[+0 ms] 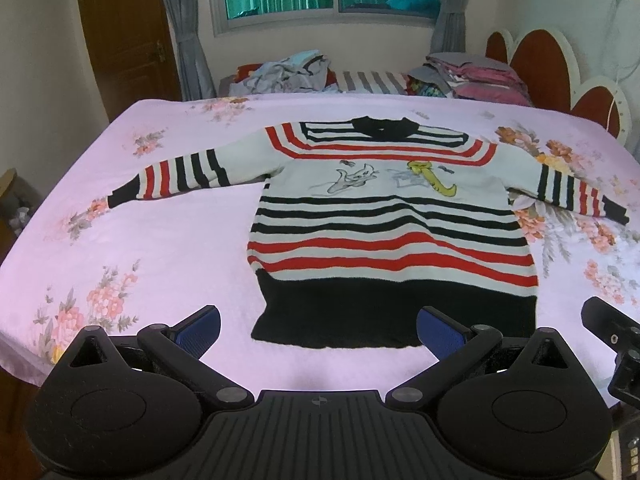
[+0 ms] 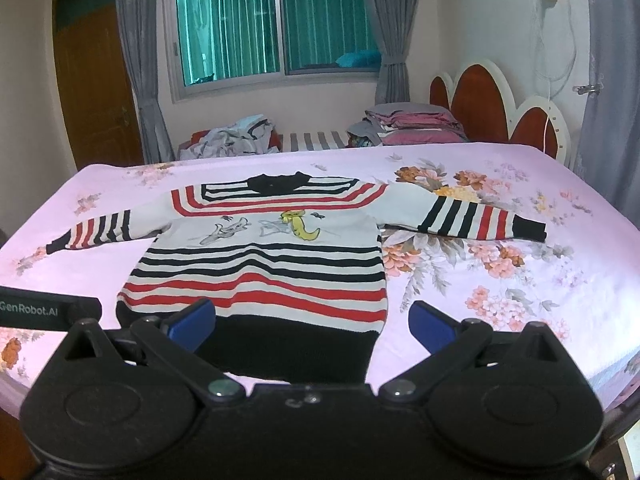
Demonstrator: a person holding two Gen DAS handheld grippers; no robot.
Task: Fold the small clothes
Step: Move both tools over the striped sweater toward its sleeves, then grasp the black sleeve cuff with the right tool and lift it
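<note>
Left wrist view: left gripper (image 1: 318, 330) jaws spread wide, nothing between the blue pads (image 1: 202, 330). Striped sweater (image 1: 384, 220) lies flat, front up, on the pink floral bedsheet (image 1: 160, 248), both sleeves spread out sideways, black hem nearest the gripper. Part of the right gripper shows at the right edge.

Right wrist view: right gripper (image 2: 312, 326) also wide apart, empty, hovering over the sweater's black hem (image 2: 296, 348). Heaps of clothes (image 2: 236, 136) lie beyond the bed's far edge, below the window (image 2: 276, 24).
</note>
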